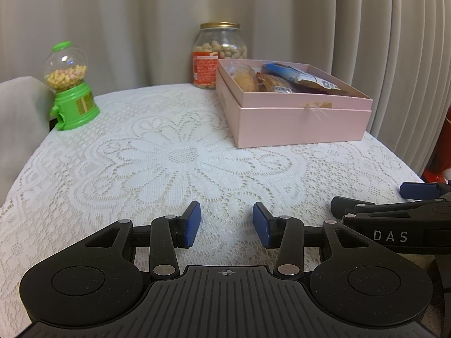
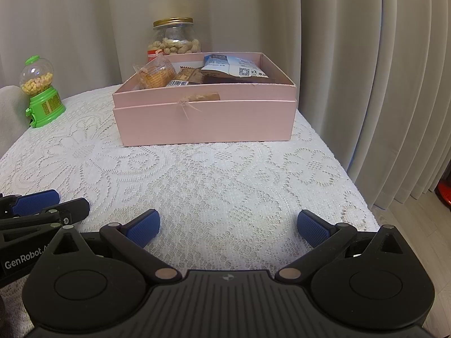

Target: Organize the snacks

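A pink box (image 1: 298, 121) (image 2: 205, 118) stands at the back right of the lace-covered table and holds several wrapped snacks (image 1: 284, 80) (image 2: 197, 74). My left gripper (image 1: 227, 224) is open and empty, low over the near part of the table. My right gripper (image 2: 228, 226) is open wider and empty, beside the left one and facing the box. The right gripper's side shows at the right edge of the left wrist view (image 1: 394, 217). The left gripper's side shows at the left edge of the right wrist view (image 2: 36, 211).
A glass jar of peanuts (image 1: 220, 53) (image 2: 174, 39) with a gold lid stands behind the box. A green candy dispenser (image 1: 70, 87) (image 2: 41, 90) stands at the far left corner. Curtains hang behind and to the right. The table edge (image 2: 363, 197) drops off at the right.
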`<state>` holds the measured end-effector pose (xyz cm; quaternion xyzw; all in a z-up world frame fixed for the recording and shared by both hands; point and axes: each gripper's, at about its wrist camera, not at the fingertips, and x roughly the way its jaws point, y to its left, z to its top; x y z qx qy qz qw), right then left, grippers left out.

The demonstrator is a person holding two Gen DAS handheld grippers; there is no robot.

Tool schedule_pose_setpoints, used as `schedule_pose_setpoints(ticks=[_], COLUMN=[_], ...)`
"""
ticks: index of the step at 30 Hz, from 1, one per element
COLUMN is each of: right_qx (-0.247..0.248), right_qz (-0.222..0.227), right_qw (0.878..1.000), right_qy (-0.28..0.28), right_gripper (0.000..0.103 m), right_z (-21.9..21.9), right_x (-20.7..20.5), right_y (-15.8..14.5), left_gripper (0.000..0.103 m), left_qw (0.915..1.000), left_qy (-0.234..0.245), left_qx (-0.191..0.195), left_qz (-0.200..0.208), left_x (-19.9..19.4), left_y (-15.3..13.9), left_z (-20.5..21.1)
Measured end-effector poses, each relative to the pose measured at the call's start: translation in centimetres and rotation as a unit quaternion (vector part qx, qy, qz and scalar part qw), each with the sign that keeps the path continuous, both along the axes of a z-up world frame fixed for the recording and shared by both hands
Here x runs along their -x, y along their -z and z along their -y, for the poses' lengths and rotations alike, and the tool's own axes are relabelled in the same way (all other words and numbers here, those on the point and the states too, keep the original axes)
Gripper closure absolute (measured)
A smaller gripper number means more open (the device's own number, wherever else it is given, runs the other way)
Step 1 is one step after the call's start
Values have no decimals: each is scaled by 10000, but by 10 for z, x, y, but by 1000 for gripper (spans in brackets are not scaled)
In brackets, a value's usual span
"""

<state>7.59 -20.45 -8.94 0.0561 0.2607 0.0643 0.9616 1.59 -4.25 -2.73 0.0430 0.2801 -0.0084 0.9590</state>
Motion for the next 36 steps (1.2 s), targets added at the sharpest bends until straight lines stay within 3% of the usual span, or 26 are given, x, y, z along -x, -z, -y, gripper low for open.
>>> schedule_pose_setpoints(ticks=[36], right_qx=[8], right_qz=[0], right_qw=[10000], right_qy=[0], right_gripper=[0], right_z=[0], right_x=[0], right_y=[1], left_gripper=[56], left_qw=[10000], left_qy=[-3], left_qx=[50], left_qz=[5], left_x=[2], left_y=[0], left_z=[0])
